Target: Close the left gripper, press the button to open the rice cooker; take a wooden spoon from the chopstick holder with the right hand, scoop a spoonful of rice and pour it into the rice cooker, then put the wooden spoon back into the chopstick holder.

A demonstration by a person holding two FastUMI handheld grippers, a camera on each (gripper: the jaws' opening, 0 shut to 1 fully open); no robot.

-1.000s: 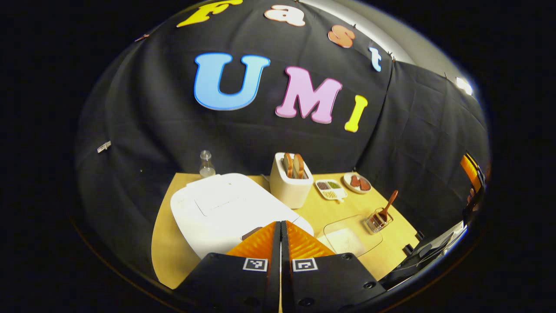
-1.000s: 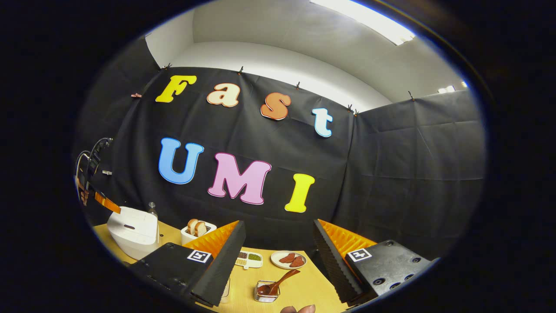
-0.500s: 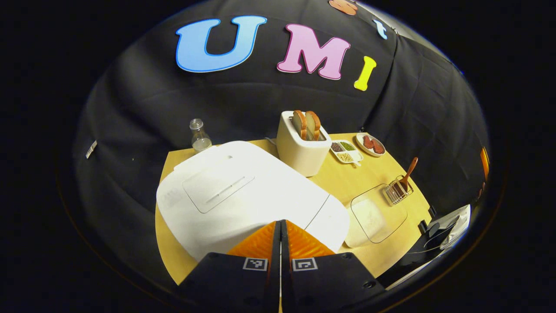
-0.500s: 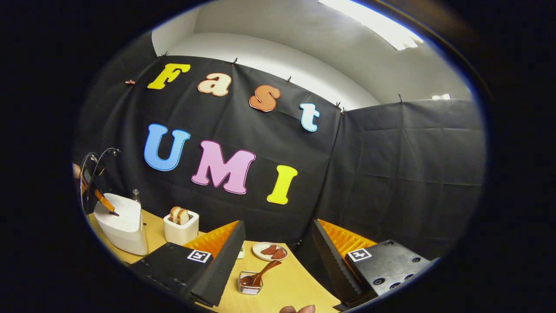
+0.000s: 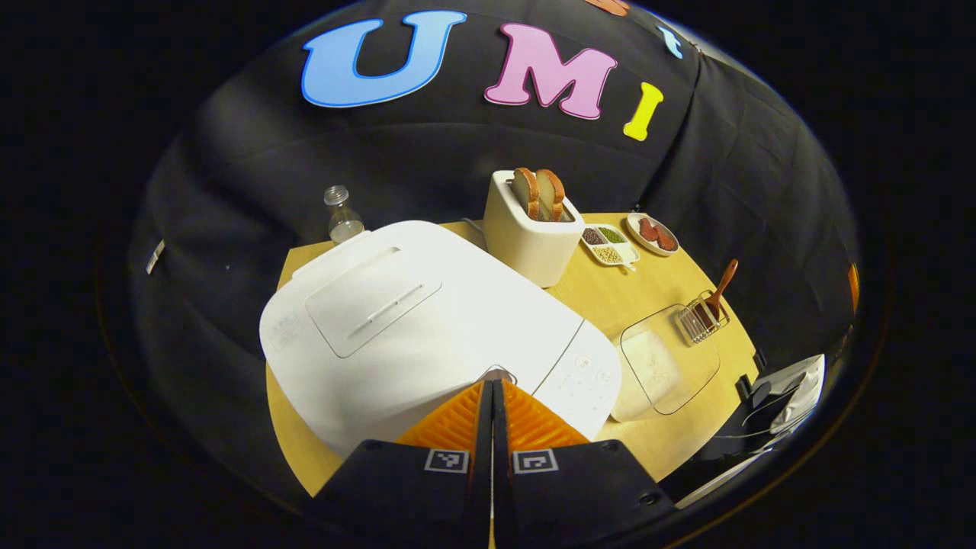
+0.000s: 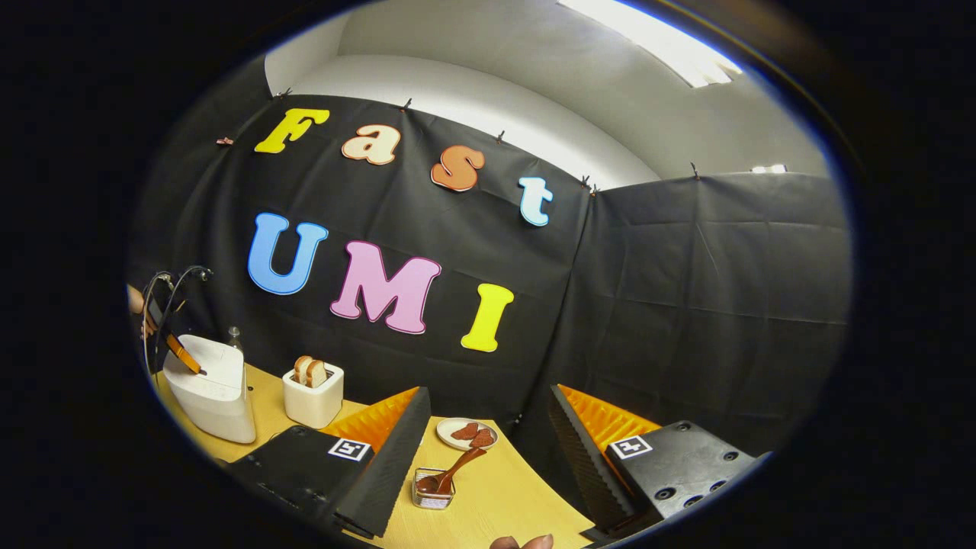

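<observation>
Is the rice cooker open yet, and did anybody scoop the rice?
Not yet. The left gripper is already shut, its tips right at the button on the rice cooker, whose lid is still down. The right gripper is open and holds nothing. The wooden spoon still sits in the chopstick holder. The rice waits in its clear dish. Opening, scooping, pouring and returning the spoon are all left.

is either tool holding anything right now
No. The left tool is shut on nothing, tips at the rice cooker button; the right tool is open and empty.
</observation>
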